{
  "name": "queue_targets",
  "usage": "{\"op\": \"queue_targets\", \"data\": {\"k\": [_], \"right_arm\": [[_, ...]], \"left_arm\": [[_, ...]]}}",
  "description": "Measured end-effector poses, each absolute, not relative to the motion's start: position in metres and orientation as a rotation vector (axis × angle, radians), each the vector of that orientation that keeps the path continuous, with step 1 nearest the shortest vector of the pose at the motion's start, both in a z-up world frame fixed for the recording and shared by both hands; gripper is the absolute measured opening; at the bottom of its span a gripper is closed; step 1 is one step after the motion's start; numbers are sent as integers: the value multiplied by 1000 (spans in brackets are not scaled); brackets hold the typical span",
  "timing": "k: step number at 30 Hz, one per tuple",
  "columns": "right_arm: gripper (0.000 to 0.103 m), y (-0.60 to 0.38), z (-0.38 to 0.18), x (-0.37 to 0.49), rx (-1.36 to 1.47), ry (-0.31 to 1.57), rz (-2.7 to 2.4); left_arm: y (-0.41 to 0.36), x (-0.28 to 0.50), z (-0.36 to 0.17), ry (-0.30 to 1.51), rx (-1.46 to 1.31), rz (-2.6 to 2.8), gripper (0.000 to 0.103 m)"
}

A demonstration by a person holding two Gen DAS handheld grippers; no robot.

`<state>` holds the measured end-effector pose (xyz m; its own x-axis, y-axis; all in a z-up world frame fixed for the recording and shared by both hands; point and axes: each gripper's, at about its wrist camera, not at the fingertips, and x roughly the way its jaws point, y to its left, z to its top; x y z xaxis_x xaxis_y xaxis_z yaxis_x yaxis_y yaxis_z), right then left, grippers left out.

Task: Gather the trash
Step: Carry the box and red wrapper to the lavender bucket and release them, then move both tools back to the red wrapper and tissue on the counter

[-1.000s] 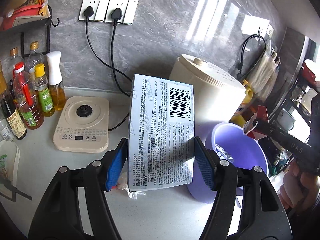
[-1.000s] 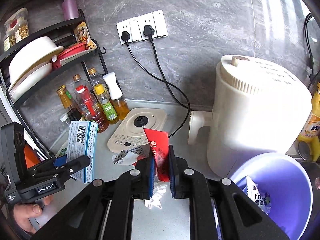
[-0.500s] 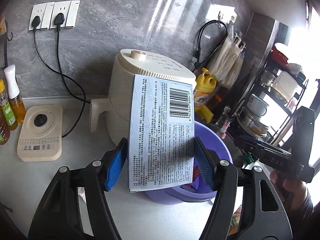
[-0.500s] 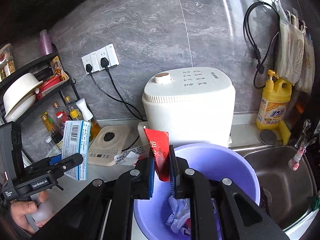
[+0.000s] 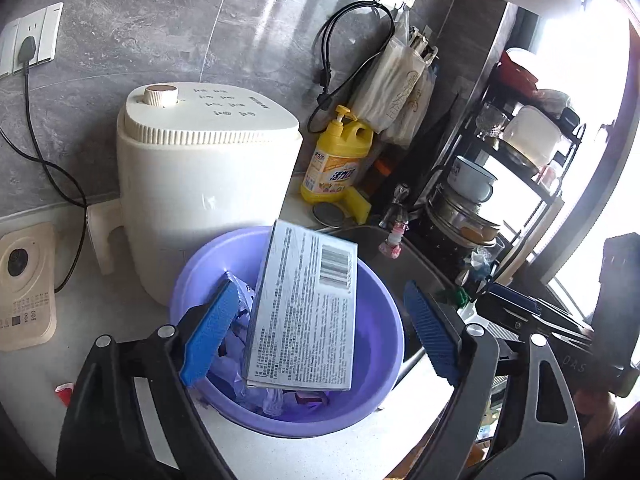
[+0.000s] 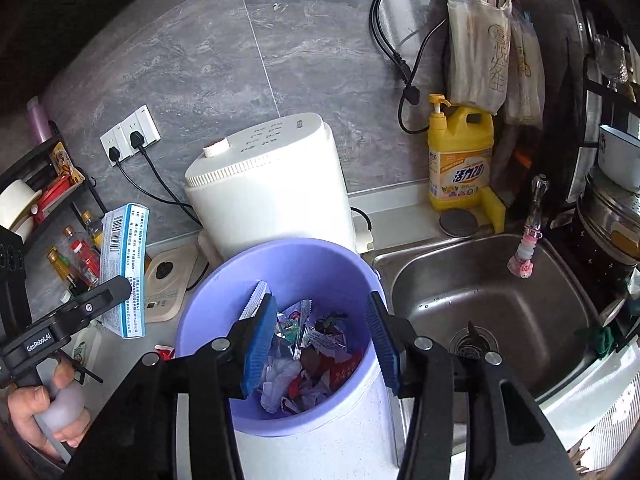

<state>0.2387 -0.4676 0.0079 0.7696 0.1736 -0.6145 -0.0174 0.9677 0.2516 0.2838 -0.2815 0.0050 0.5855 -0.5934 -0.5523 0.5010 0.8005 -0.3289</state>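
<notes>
left wrist view: the left gripper [image 5: 320, 332] jaws have just been opening, pads clear of the box [image 5: 304, 312], which tilts long-axis-down over the purple basin [image 5: 384, 396] near the counter's sink edge; the right gripper [image 6: 320, 344], also opening, is empty.

The box [image 5: 304, 312] is being released into the purple basin [image 5: 384, 364]; the red wrapper [image 6: 344, 372] is being dropped from the right gripper [image 6: 320, 344], its jaws having just been opening.
</notes>
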Motion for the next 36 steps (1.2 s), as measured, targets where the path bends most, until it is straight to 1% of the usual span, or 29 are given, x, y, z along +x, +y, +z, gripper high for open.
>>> {"op": "queue_targets", "data": {"k": [4,7,12,21,25,29,32,33,36], "right_arm": [[48,-480,10,220,247,673,74],[49,-487,15,205,246,655,54],[49,-503,18,186,279,636,4],[49,-491,18,189,284,644,34],[57,-464,15,199,255,656,93],[60,-431,7,212,214,689,169],[65,-410,3,219,206,698,211],[65,-403,2,221,203,701,226],[66,-380,0,228,185,709,279]], "left_arm": [[-268,283,4,700,-160,-609,87],[-246,282,4,691,-177,-557,89],[-199,277,-2,687,-236,-474,91],[-112,264,-22,702,-301,-291,91],[-80,258,-31,718,-324,-221,91],[-58,251,-39,732,-338,-187,90],[-44,247,-48,748,-347,-161,82],[-40,247,-52,762,-347,-149,76],[-30,247,-67,804,-351,-130,67]]}}
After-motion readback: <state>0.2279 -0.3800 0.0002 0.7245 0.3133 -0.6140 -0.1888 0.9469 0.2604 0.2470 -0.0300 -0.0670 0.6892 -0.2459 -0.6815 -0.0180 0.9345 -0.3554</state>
